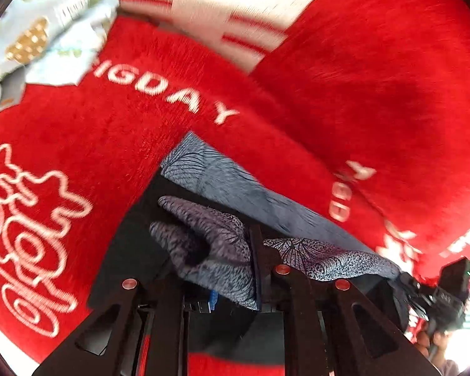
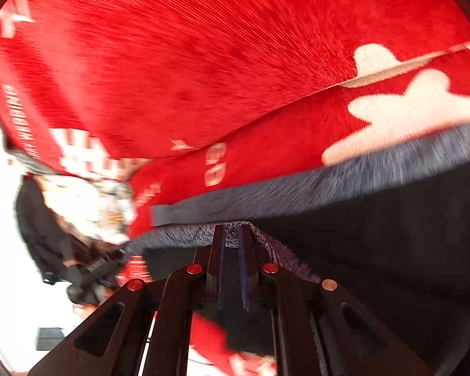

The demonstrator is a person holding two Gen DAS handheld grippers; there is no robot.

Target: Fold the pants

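Note:
The pants [image 1: 235, 185] are grey-blue with a dark leaf print and a black inner side. They hang lifted over a red blanket [image 1: 109, 131] with white lettering. My left gripper [image 1: 235, 250] is shut on a bunched fold of the printed cloth. From there the edge of the pants runs right to the other gripper [image 1: 448, 285], seen small at the lower right. In the right wrist view, my right gripper [image 2: 232, 235] is shut on the pants' edge [image 2: 329, 181], which stretches taut across the blurred frame.
The red blanket [image 2: 203, 62] fills most of both views. A pale blue patterned cloth [image 1: 47, 15] and a white cloth with red stripes [image 1: 219, 3] lie at the far end. A blurred person [image 2: 47, 235] in dark clothes is at the left of the right wrist view.

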